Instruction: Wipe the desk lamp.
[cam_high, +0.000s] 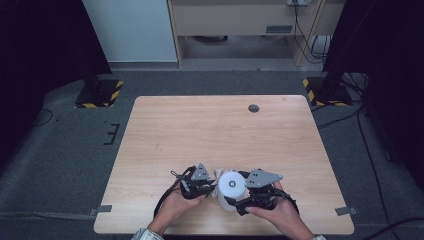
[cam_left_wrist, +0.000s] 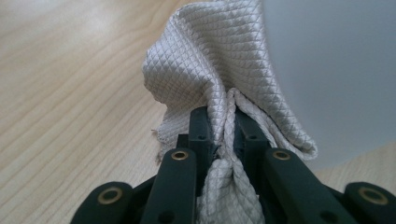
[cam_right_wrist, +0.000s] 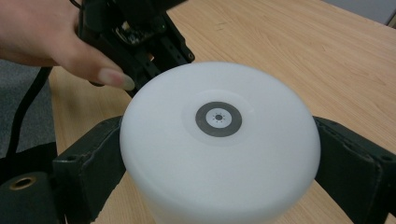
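While the white cylinder (cam_high: 231, 189) stands upright near the front edge of the bench (cam_high: 215, 130), the right tool (cam_high: 245, 197) is clamped on it, 1 black jaw pressed against each side of its wall. On its flat top sits a grey ring (cam_right_wrist: 218, 119) with a dark dot at the centre. Just beside the cylinder, the left tool (cam_left_wrist: 223, 128) has its 2 jaws squeezed together on a bunched fold of quilted beige cloth (cam_left_wrist: 215, 74), and the cloth rests against the cylinder's side. A hand (cam_right_wrist: 51, 39) grips the left tool.
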